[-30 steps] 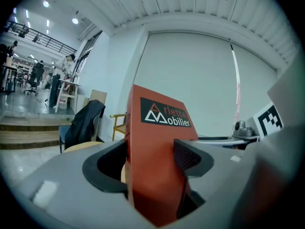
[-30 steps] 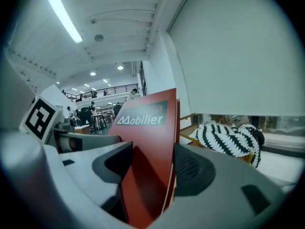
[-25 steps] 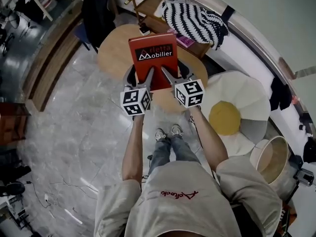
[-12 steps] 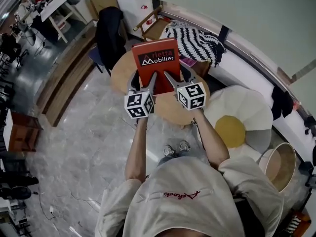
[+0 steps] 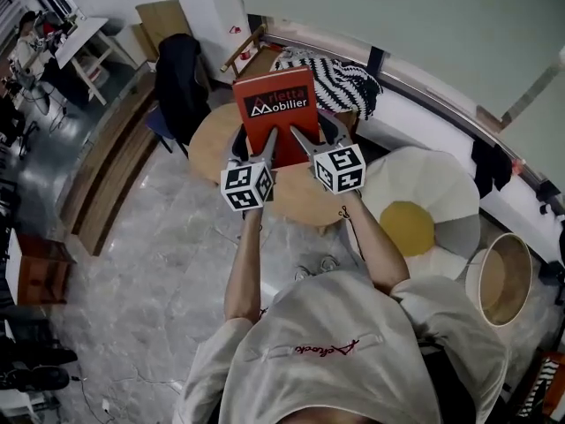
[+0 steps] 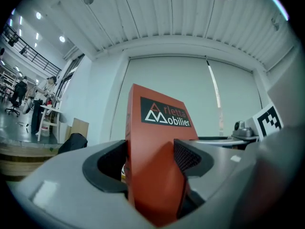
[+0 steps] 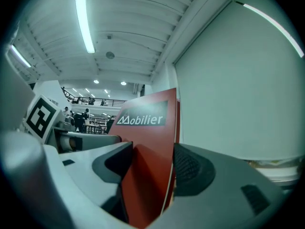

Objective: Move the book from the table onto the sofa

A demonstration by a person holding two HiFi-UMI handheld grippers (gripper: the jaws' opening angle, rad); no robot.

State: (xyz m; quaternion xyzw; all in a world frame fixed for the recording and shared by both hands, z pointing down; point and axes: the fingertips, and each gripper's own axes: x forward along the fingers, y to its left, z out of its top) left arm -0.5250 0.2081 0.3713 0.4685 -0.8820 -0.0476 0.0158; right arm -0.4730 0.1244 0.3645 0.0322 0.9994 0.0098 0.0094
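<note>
A red book (image 5: 280, 111) with a black label reading "Mobilier" is held up in the air above the round wooden table (image 5: 207, 135). My left gripper (image 5: 269, 136) is shut on its lower left part, and my right gripper (image 5: 296, 134) is shut on its lower right part. In the left gripper view the book (image 6: 155, 166) stands upright between the jaws. The right gripper view shows the book (image 7: 150, 161) clamped the same way. The white sofa (image 5: 424, 113) runs along the wall at the right.
A black-and-white striped blanket (image 5: 331, 73) lies on a wooden chair behind the table. A dark jacket (image 5: 181, 82) hangs on a chair at the left. An egg-shaped cushion (image 5: 415, 215) and a round basket (image 5: 499, 281) are on the floor at the right.
The book stays clamped in both grippers. The whole view has shifted: the table and sofa sit lower and nearer in the frame, and the person's feet have moved forward.
</note>
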